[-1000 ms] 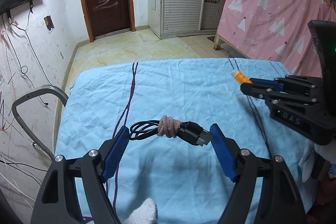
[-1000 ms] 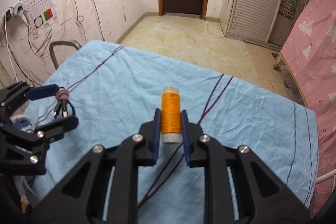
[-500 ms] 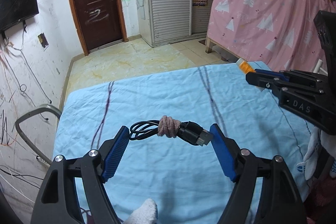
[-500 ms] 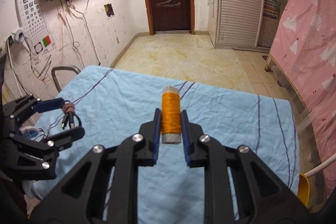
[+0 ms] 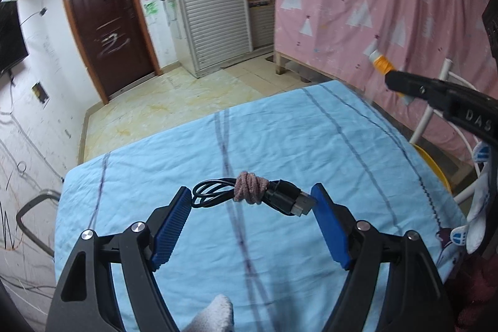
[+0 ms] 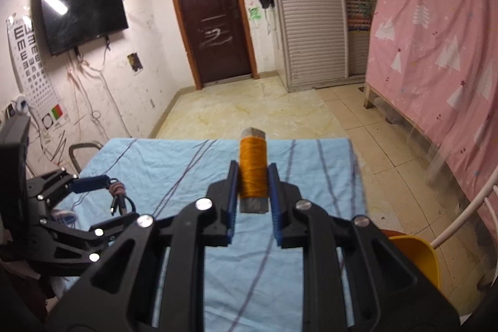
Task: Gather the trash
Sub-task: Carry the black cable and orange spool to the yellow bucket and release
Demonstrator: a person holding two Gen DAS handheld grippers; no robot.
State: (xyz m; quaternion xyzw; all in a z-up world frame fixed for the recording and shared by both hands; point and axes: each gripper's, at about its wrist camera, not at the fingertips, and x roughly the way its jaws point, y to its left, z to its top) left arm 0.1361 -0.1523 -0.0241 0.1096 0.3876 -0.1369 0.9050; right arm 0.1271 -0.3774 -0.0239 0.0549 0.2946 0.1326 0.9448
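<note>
Carry step, both tools loaded and lifted off the blue-sheeted tabletop (image 5: pixel 311 129).

Left tool (image 5: pixel 251 204): jaws wide, clamped endwise on a bundled black cable (image 5: pixel 280 201) tied with a pink band (image 5: pixel 250 192); it spans pad to pad, clear of the sheet.

Right tool (image 6: pixel 252 185): closed on an upright orange thread spool (image 6: pixel 252 171), gripped at mid-body.

Yellow bin (image 6: pixel 417 257) shows at the tabletop's near right corner, probably the trash target.

Next, likely: swing both loads right over the bin, release one at a time. The cable hold looks marginal, so avoid jolts.
</note>
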